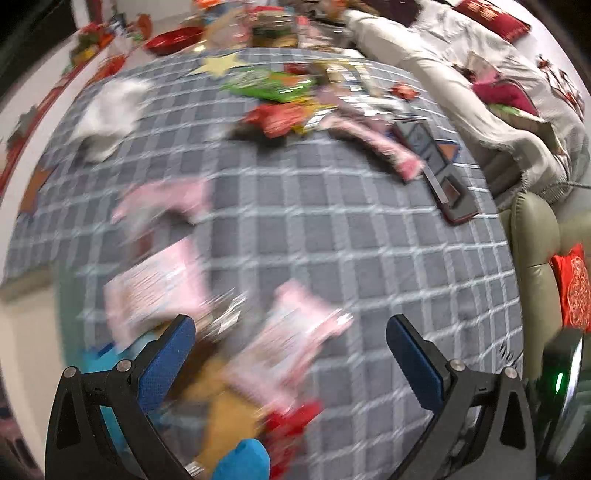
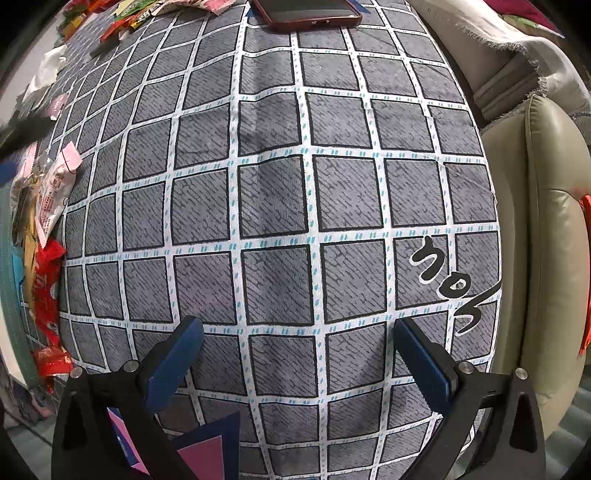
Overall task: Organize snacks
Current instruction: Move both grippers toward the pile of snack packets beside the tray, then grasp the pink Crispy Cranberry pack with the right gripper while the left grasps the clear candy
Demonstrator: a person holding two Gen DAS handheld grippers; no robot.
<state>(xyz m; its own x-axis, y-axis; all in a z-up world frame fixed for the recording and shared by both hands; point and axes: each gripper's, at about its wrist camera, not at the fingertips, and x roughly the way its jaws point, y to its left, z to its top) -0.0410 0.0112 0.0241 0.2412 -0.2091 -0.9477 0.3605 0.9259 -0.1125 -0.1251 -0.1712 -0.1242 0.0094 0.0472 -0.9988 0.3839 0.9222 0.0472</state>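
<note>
In the left wrist view my left gripper [image 1: 291,339] is open and empty above a blurred pile of pink snack packets [image 1: 291,339] and a red packet [image 1: 291,424] at the near edge of the grey checked cloth [image 1: 332,221]. A far pile of green, red and pink snack packets [image 1: 284,99] lies near the back. In the right wrist view my right gripper [image 2: 299,343] is open and empty over bare checked cloth [image 2: 277,184]. Pink packets [image 2: 55,188] and red packets [image 2: 46,291] lie at the left edge there.
A phone in a red case [image 1: 450,192] lies right of the far pile; it also shows in the right wrist view [image 2: 310,13]. A white tissue [image 1: 107,110] lies at back left. A beige sofa [image 2: 546,229] with a blanket borders the right. A red bowl [image 1: 173,38] stands behind.
</note>
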